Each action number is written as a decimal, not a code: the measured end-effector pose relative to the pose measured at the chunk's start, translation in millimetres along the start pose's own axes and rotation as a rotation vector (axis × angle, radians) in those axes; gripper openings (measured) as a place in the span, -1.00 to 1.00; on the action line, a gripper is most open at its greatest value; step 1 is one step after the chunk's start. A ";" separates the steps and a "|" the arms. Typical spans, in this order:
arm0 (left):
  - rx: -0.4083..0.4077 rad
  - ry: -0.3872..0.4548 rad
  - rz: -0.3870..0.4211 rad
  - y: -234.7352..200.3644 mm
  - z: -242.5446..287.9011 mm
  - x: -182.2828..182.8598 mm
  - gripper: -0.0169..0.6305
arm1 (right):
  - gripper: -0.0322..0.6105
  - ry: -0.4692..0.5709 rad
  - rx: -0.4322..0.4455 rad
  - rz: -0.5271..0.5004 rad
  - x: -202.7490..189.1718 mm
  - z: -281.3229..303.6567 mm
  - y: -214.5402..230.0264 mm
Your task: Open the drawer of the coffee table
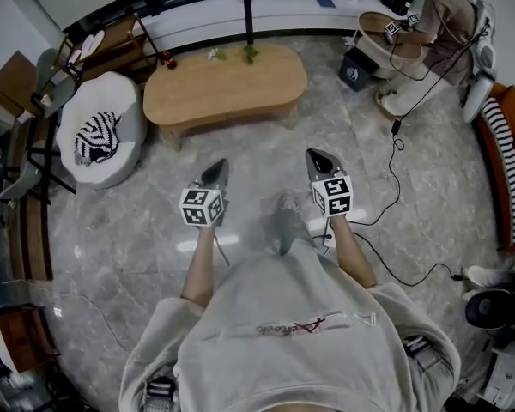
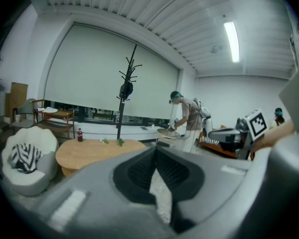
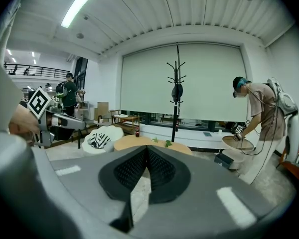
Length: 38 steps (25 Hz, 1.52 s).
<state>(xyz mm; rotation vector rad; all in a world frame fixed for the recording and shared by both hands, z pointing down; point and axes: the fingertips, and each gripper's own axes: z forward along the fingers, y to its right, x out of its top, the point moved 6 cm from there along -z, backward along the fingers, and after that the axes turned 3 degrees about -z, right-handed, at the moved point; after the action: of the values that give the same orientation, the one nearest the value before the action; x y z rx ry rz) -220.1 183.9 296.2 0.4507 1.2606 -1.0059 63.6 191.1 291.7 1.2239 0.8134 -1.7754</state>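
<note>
As I judge it, nothing of the task is done yet. Both tools hang over bare floor, well short of the table, so the approach, the grip on the drawer and the pull are all left.

Nearest, the left gripper (image 1: 216, 170) has its grey jaws pressed together on nothing, the ribbed black pads meeting in a point. The right gripper (image 1: 318, 157) is likewise closed and empty (each carries a cube of black-and-white squares behind the jaws). Beneath them is the floor (image 1: 240, 204), glossy grey marbled tile that throws back the ceiling lights.

Ahead stands the coffee table (image 1: 223, 88), a low, rounded oblong of pale matt wood on short legs, with small green sprigs (image 1: 250, 54) near its far edge. I cannot make out its drawer in any view; no front or handle shows.

Beside the table sits a white scalloped armchair (image 1: 99, 136) holding a striped cloth. Beyond it rises a thin black coat stand (image 3: 176, 91).
</note>
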 end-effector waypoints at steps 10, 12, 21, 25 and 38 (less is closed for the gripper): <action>0.011 -0.007 0.001 -17.9 25.8 3.4 -0.95 | -0.89 0.008 0.020 0.002 -0.5 32.0 12.1; 0.012 -0.009 0.001 -24.7 35.5 8.7 -0.95 | -0.89 0.008 0.021 0.004 2.3 42.1 17.4; 0.034 -0.013 -0.021 -46.2 103.7 29.3 -0.95 | -0.89 -0.008 0.043 0.003 12.6 100.8 69.5; 0.058 -0.017 -0.036 -56.7 134.7 44.8 -0.95 | -0.89 -0.007 0.068 -0.002 27.4 133.6 97.3; 0.144 -0.018 -0.052 -95.2 250.6 111.7 -0.95 | -0.89 -0.007 0.164 -0.016 73.1 250.0 194.8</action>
<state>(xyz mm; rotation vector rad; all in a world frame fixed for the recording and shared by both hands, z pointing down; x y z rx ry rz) -157.9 -99.6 288.5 0.5205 1.1938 -1.1471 116.2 -129.9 291.3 1.3187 0.6865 -1.8886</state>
